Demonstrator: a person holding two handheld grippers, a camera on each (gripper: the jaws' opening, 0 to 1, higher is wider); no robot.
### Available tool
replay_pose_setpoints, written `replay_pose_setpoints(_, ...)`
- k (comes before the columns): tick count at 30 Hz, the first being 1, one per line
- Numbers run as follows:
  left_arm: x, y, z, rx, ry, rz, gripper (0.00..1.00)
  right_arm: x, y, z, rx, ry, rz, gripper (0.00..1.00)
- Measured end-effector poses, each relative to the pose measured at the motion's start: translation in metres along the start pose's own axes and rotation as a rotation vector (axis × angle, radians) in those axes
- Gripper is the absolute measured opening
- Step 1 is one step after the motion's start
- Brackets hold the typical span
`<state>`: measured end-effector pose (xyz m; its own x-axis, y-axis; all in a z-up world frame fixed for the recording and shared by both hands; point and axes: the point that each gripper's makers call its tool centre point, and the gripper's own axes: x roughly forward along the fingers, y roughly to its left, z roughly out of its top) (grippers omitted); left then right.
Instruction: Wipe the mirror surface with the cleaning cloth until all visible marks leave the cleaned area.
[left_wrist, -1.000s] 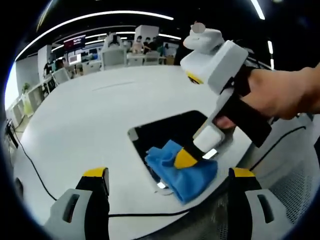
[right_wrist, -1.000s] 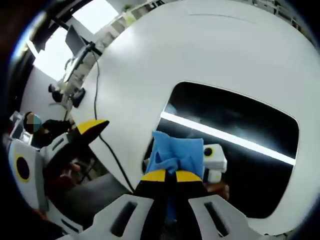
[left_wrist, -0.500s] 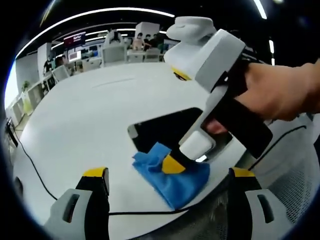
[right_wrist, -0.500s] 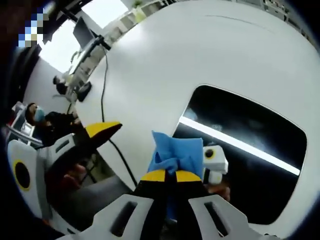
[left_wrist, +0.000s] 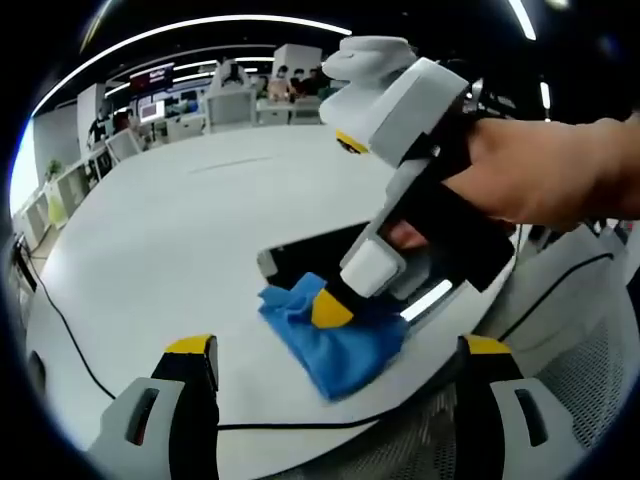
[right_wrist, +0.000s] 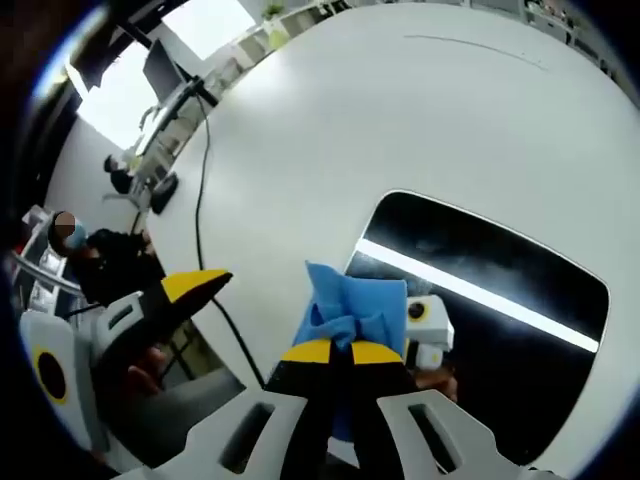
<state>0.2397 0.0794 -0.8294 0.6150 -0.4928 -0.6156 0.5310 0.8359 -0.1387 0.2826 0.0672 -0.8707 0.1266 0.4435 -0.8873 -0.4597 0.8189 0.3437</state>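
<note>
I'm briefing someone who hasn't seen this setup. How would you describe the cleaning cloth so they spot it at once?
Start at the big white table and find the dark rectangular mirror lying flat near its edge. At the mirror's end sits a crumpled cloth, pinched by the right gripper. It is the one bright blue, soft thing there.

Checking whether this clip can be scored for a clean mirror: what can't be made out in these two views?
- Marks on the mirror: its dark glass shows reflections, so smudges are unreadable.
- Mirror's near corner, left gripper view: covered by the blue cloth and right gripper.
- Glass under the cloth, right gripper view: hidden.
- Left gripper: jaws apart, holding nothing.
</note>
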Motion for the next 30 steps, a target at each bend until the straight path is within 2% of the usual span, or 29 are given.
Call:
replay_pose_setpoints(5, 0.000, 0.001, -0.001, -0.004, 0.001, 0.002, 0.99, 0.003, -0.004, 0.016, 0.005, 0.002, 0.009, 0.00)
replay_pose_setpoints(20, 0.002, 0.001, -0.004, -0.019, 0.017, -0.003, 0.99, 0.013, -0.033, 0.076, -0.033, -0.010, -0.031, 0.00)
replay_pose_setpoints(24, 0.002, 0.002, -0.005, -0.019, 0.019, 0.001, 0.99, 0.014, -0.033, 0.079, 0.002, 0.003, -0.021, 0.00)
replay_pose_setpoints(26, 0.001, 0.002, -0.004, -0.021, 0.017, 0.002, 0.99, 0.015, -0.033, 0.078, -0.053, -0.001, -0.027, 0.00)
replay_pose_setpoints(30, 0.002, 0.001, -0.004, -0.020, 0.018, 0.000, 0.99, 0.016, -0.036, 0.078, -0.043, -0.020, -0.007, 0.00)
